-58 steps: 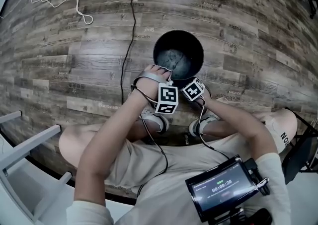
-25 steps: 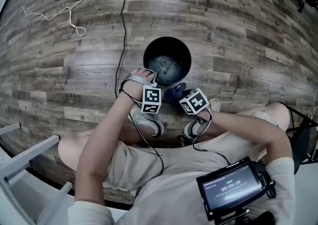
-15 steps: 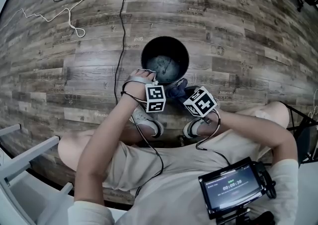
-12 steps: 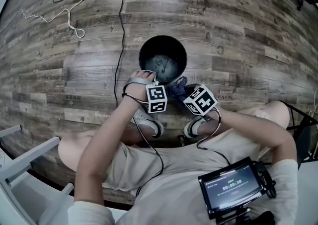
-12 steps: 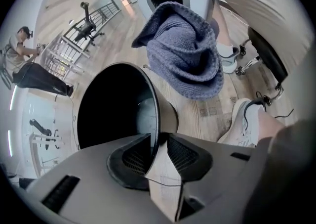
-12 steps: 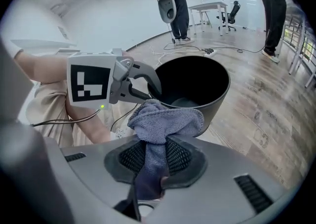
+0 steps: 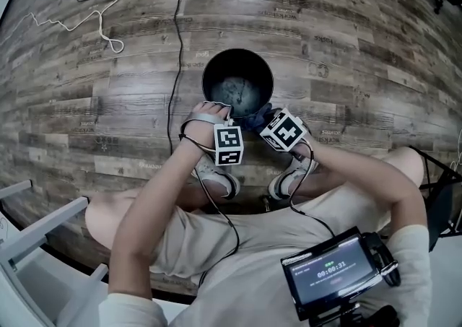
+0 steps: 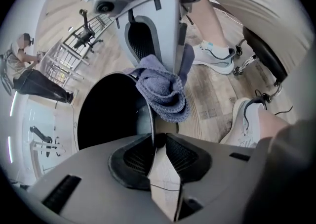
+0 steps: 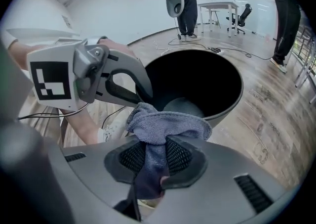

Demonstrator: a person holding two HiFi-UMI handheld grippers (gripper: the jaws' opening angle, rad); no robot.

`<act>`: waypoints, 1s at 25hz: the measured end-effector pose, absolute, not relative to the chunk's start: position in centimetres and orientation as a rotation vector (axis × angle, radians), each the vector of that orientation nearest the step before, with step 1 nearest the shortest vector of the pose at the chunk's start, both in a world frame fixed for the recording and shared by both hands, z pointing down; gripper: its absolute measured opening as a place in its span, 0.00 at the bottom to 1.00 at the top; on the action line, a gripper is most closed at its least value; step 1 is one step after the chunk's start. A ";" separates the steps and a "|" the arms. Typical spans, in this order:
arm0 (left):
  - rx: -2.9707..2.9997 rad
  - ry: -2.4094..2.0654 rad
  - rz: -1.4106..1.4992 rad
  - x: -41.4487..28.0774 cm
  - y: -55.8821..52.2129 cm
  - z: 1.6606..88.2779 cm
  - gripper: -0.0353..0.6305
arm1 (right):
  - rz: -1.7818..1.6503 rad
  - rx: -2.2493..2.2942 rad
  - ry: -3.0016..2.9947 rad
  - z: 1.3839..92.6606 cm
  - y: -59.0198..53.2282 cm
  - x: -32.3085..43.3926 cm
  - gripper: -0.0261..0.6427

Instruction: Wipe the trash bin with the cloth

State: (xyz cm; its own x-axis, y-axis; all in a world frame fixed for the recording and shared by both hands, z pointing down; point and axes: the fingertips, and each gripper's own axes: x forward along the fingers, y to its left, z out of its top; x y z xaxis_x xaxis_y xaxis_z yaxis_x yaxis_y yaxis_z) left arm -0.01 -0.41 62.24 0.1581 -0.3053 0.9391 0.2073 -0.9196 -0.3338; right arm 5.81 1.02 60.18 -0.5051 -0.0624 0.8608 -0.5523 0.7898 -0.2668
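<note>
Gripping the near edge of the trash bin (image 7: 216, 73), the left gripper (image 7: 224, 106) had just been closing its jaws, and in the left gripper view they stood narrow with the bin's thin wall (image 8: 148, 119) pinched between the ribbed black pads. The bin was a round, smooth-sided black pail, wider at the mouth than at the base. Its rolled rim ran away from those jaws in a clean curve, and its dull grey bottom caught a little light well below them.

The right gripper (image 9: 155, 161) had its jaws clamped on the cloth (image 9: 165, 121), a soft blue-grey piece with a fine looped nap like microfibre. One crumpled end bunched up just beyond the jaw tips in a rounded fold, while a darker tail hung down between the pads. From the left gripper view that same cloth (image 8: 163, 92) drooped in loose folds from the right gripper (image 8: 158, 50), lying against the outside of the bin's rim just ahead of the left jaws. In the head view the cloth (image 7: 254, 118) showed as a small dark-blue wad at the bin's near edge, between the two grippers.

The bin stood on a floor (image 7: 361, 51) of grey-brown wood-grain planks, matte and streaked, which spread on all sides of both pairs of jaws.
</note>
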 end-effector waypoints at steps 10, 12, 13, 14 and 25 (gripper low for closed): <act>-2.042 0.050 -1.766 -0.1 -0.3 62.2 0.20 | 0.639 0.463 -1.969 67.5 1.1 5.4 0.17; -2.040 0.046 -1.764 -0.1 -0.3 62.2 0.20 | 0.635 0.469 -1.956 69.2 1.1 5.3 0.17; -2.039 0.044 -1.765 0.0 -0.3 62.2 0.20 | 0.631 0.473 -1.950 69.9 1.1 5.2 0.17; -2.038 0.043 -1.767 0.0 -0.3 62.2 0.20 | 0.628 0.478 -1.944 70.6 1.0 5.2 0.17; -2.035 0.033 -1.764 0.1 -0.4 62.1 0.19 | 0.593 0.539 -1.900 78.6 1.0 4.9 0.17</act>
